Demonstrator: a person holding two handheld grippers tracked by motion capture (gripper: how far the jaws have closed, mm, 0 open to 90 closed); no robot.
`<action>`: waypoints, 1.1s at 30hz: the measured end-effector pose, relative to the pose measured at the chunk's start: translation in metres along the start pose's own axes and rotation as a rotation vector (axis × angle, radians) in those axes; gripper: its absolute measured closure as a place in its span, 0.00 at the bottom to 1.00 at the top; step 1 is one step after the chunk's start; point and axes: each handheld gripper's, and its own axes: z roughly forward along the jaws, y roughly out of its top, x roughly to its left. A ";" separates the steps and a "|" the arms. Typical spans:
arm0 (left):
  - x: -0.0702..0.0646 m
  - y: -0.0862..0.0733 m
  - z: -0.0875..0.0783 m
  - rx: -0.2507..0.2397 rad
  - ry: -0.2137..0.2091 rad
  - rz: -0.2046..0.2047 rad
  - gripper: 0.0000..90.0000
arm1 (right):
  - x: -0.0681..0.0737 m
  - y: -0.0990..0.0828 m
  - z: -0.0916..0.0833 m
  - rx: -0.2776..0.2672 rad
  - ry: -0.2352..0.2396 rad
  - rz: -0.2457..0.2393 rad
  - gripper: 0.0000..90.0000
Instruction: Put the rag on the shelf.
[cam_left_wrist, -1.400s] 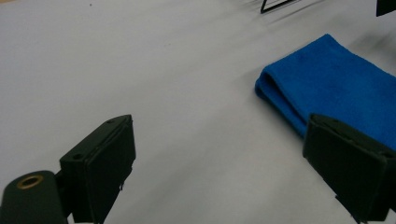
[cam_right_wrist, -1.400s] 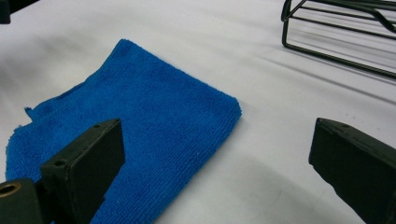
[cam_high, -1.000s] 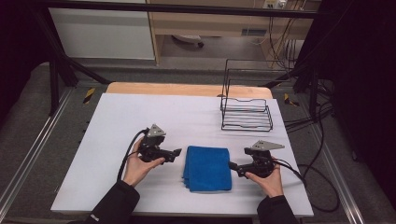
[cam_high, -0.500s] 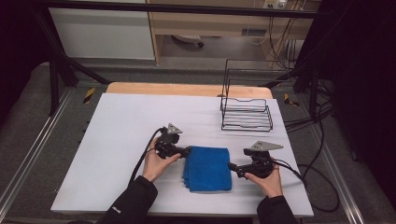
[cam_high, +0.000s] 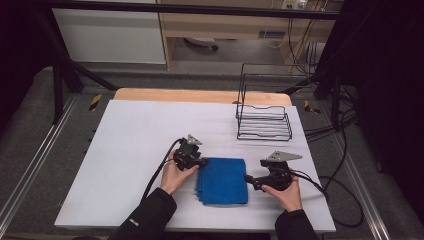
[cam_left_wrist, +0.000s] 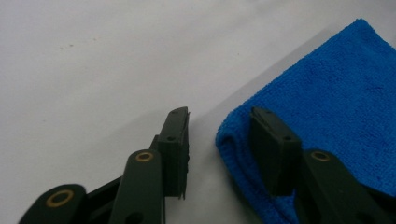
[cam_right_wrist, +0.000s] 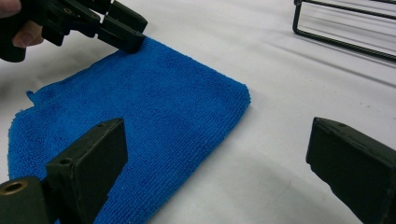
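Folded blue microfibre cloth (cam_high: 222, 180) lying flat on the white bench (cam_high: 130, 135), near the front edge and a little right of its middle. Roughly rectangular, in several layers, with a fine looped pile (cam_right_wrist: 154, 112) and a rounded, thick fold (cam_left_wrist: 233, 140) at the corner nearest the left gripper. Layers slightly uneven along the left side, with a small ragged tip at one corner (cam_right_wrist: 30, 95).

Left gripper (cam_high: 200, 162) held in the left hand (cam_high: 172, 175) at the cloth's far left corner, jaws open: one black jaw over the bare bench just beside the fold, the other over the pile on top, the cloth's edge between them. Contact with the cloth not possible to tell. Jaws of matte black plastic, flat-faced, with brass-coloured pivots.

Right gripper (cam_high: 248, 179) held in the right hand (cam_high: 287, 192) just beside the cloth's right edge, jaws spread wide, one over the cloth and one over the bare bench. Grey three-cornered plate on top of each gripper.

Black wire rack (cam_high: 264, 117) standing near the far right corner of the bench, well apart from the cloth, made of thin rods; its upper part hard to make out against the dark background. Strip of bare wood (cam_high: 200, 95) along the far edge. Dark sleeves cut off at the bottom.
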 end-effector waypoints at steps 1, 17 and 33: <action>-0.001 0.000 0.001 -0.004 0.000 -0.003 0.65 | 0.000 0.000 0.000 0.000 0.000 0.000 0.07; -0.007 0.001 0.005 0.014 -0.042 -0.003 0.88 | -0.003 0.005 0.003 -0.012 0.000 0.039 0.10; -0.007 -0.003 0.005 -0.004 -0.044 0.010 0.93 | -0.016 0.023 0.032 -0.017 -0.074 0.085 0.31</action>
